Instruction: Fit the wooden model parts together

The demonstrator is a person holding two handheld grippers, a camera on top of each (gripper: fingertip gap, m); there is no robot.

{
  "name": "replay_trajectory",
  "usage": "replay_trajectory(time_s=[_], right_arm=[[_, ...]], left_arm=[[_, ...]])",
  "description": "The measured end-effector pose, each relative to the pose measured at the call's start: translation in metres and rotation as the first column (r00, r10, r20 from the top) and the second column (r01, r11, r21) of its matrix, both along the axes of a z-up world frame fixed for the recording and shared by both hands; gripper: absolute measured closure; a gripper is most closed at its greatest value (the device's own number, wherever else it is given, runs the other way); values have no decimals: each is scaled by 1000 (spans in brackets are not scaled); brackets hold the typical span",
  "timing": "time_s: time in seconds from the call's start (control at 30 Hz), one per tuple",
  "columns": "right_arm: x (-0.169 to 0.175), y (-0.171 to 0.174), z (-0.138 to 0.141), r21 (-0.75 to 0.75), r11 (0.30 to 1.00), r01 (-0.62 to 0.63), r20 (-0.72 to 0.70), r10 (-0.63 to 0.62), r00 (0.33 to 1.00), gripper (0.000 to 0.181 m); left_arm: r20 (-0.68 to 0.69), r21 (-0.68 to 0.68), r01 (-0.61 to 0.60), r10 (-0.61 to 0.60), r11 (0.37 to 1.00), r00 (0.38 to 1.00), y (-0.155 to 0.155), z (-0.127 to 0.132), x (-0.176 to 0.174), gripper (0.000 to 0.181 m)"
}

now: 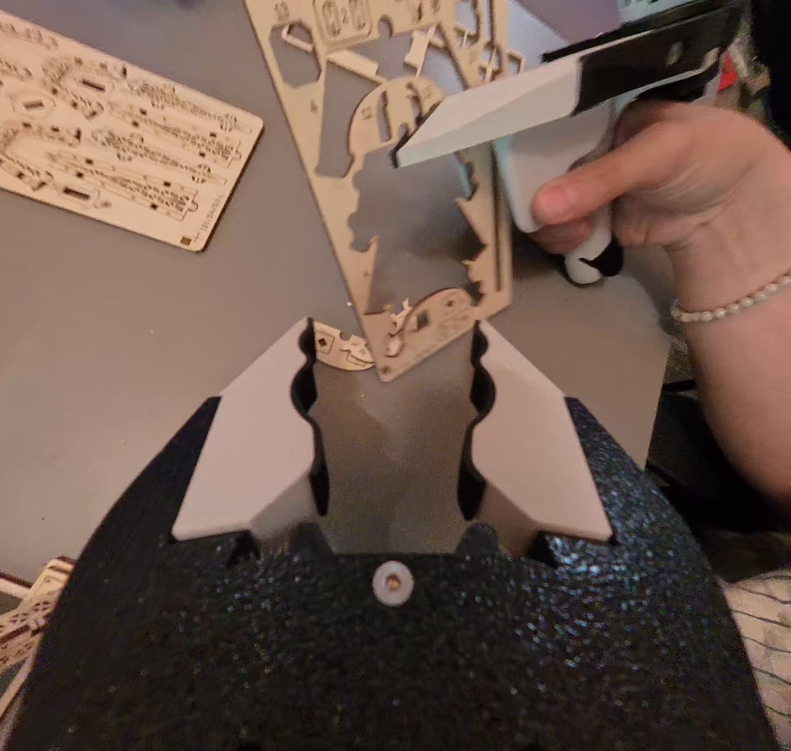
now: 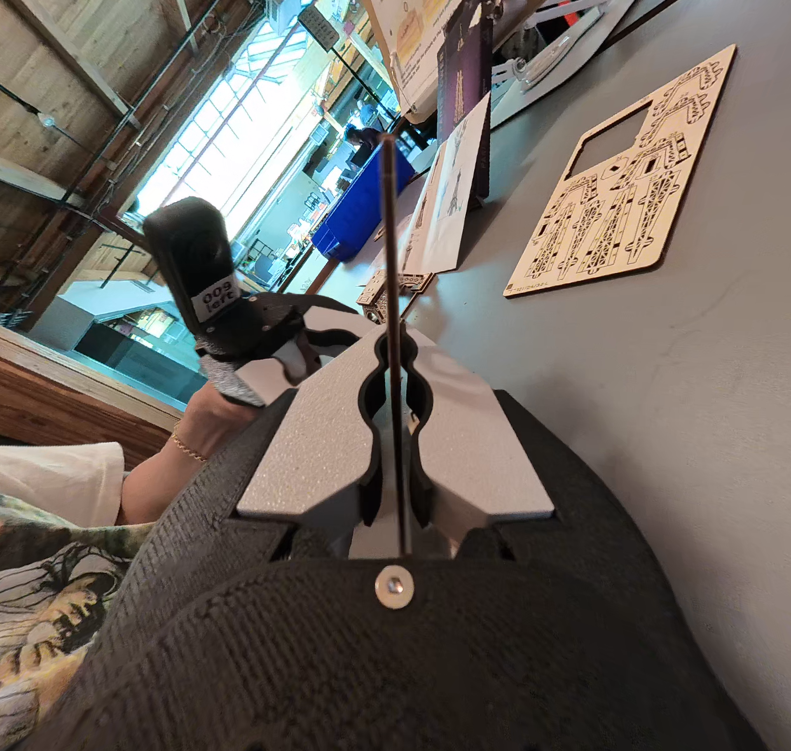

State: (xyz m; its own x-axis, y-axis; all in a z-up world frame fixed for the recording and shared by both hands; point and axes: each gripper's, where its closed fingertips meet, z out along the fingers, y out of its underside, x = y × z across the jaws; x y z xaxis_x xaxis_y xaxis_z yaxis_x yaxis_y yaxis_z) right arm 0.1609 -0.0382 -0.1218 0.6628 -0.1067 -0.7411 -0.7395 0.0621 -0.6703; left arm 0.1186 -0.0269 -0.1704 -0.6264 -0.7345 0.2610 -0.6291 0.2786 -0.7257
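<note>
The left gripper (image 1: pixel 394 371), its white-and-black fingers spread wide and empty, hovers over a small pale wooden semicircular part (image 1: pixel 342 352) lying loose on the grey table (image 1: pixel 128 345). Just beyond, the right gripper (image 2: pixel 396 382) is clamped on a thin laser-cut plywood sheet (image 1: pixel 411 200), tilted with its lower corner near that part. Farther off lie two uncut part sheets (image 2: pixel 620 200). Freeing the next piece likely calls for steadying the sheet and pressing gently to spare fragile tabs.

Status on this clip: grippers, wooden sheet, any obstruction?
Right gripper shut on punched-out wooden sheet, held edge-on. Left gripper open at sheet's lower corner. Loose curved wooden piece beside it.
</note>
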Motion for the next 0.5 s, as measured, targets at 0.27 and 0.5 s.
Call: replay_trajectory(time_s=[0.27,0.5], right_arm=[[-1,2,-3,-21,1000,-6,1,6,1000,181],[-1,1,-2,-15,1000,-5,1,5,1000,181]], left_arm=[[101,142,-55,40,988,994,-6,-1,4,102],[55,92,-73,68,993,996,-9,-10,13,121]])
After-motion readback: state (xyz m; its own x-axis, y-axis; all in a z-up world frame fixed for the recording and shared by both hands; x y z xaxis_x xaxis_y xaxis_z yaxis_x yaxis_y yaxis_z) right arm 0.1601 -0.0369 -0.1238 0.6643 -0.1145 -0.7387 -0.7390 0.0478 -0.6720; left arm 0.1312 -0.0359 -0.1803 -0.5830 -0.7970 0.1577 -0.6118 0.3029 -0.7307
